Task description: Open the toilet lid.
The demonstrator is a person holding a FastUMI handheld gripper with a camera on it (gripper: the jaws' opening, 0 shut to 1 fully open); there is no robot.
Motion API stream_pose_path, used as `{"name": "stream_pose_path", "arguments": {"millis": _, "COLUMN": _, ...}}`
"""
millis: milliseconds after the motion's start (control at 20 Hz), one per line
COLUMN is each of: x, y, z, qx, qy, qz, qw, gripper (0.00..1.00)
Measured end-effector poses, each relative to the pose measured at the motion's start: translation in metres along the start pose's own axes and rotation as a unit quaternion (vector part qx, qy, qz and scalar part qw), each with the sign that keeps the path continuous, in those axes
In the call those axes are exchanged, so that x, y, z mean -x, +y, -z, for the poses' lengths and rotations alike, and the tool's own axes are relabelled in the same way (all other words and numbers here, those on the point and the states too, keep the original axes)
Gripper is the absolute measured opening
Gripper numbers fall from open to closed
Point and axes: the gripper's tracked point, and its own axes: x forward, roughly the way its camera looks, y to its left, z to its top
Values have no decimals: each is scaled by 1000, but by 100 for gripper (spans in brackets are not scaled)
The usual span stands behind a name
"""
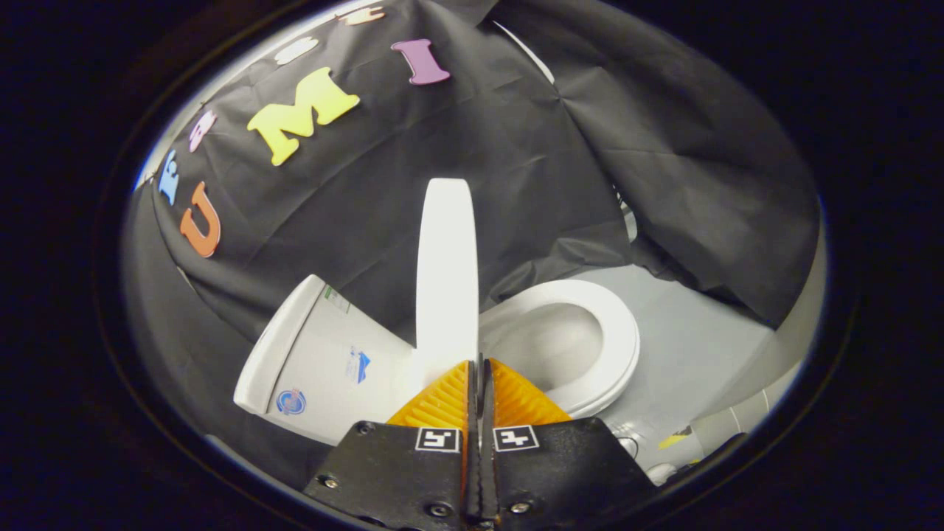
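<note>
The toilet lid stands raised on edge just ahead of the gripper, its fingers pressed together with nothing between them, the seat and tank on opposite sides.

My gripper has its two fingers pressed together with no gap, so nothing can pass between them. Directly ahead of the tips stands the toilet lid, raised upright and seen edge-on; it blocks the straight way forward. On one side of the lid is the tank, close to it, so there I see little room. On the other side the seat lies flat around the open bowl, and above it I have free space. The black cloth wall closes everything behind, while grey floor beyond the seat is free
</note>
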Motion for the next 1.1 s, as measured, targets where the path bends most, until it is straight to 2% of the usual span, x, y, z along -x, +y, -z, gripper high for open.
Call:
{"name": "stream_pose_path", "arguments": {"millis": 800, "x": 12, "y": 51, "z": 8, "qx": 113, "qy": -33, "qz": 22, "qw": 993, "gripper": 4}}
{"name": "stream_pose_path", "arguments": {"millis": 1100, "x": 13, "y": 70, "z": 9, "qx": 129, "qy": -43, "qz": 25, "qw": 990, "gripper": 4}}
